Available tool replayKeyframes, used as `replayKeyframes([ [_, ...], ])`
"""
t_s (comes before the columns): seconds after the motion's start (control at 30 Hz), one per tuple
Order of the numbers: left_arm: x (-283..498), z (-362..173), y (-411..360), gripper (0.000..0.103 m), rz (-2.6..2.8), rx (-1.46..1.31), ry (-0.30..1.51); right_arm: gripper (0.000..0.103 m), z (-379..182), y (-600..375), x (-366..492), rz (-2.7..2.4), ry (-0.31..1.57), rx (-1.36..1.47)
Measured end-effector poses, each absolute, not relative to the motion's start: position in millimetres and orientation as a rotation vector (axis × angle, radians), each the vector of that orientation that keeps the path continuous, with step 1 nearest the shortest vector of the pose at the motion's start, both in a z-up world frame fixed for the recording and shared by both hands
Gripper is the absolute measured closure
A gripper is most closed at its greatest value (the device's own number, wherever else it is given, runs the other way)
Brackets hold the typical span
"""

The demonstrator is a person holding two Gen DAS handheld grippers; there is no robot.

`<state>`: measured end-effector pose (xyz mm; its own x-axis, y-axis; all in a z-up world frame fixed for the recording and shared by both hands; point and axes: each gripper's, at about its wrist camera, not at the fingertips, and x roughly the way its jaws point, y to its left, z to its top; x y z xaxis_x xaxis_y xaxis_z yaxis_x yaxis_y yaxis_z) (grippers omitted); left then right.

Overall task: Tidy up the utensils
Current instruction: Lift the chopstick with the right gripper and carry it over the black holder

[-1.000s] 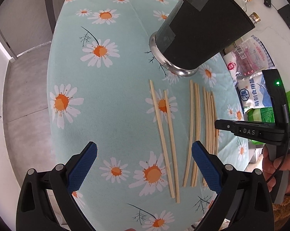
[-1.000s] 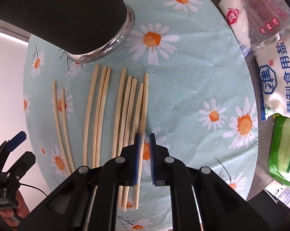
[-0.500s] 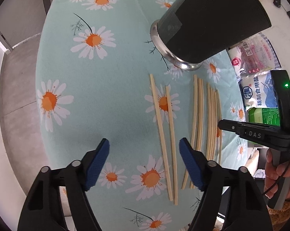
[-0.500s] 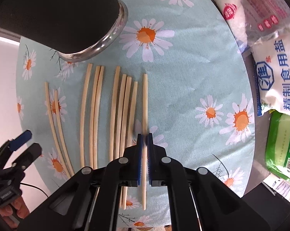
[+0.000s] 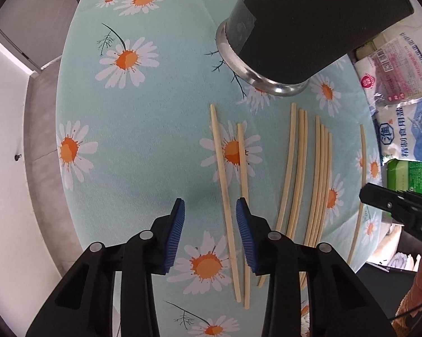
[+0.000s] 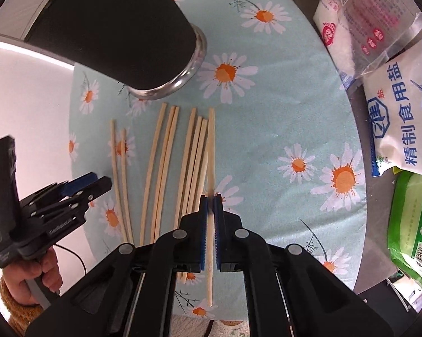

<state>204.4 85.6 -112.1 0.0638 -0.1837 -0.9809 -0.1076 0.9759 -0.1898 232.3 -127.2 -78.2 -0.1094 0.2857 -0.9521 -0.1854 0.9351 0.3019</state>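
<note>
Right hand-held gripper (image 6: 210,205) clamped on one chopstick (image 6: 210,151), beside the loose chopsticks (image 6: 157,168) on the daisy-cloth counter (image 6: 267,118). Left hand-held gripper (image 5: 210,224) closing around the leftmost chopstick (image 5: 223,182), pads not touching. Beyond: dark metal-rimmed holder (image 5: 309,28).

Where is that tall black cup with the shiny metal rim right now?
The black cup stands on the daisy tablecloth at the far end of the row of chopsticks. It sits upper left in the right wrist view, upper right in the left wrist view.
</note>
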Motion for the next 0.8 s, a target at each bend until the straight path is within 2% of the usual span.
replayKeyframes([
  [0.3, 208.0, -116.6, 62.0, 0.084, 0.029, -0.170, 1.541, 0.098, -71.7, -139.5, 220.1, 0.495, 1.610, 0.105],
  [0.43, 208.6, -116.6, 51.6, 0.098, 0.058, -0.159, 1.540, 0.098, -69.1, -144.5, 218.2, 0.523, 1.600, 0.109],
  [0.8, 196.1, -105.3, 36.8, 0.099, 0.110, -0.281, 1.499, 0.097, -69.8, -160.0, 220.3, 0.621, 1.591, 0.122],
])
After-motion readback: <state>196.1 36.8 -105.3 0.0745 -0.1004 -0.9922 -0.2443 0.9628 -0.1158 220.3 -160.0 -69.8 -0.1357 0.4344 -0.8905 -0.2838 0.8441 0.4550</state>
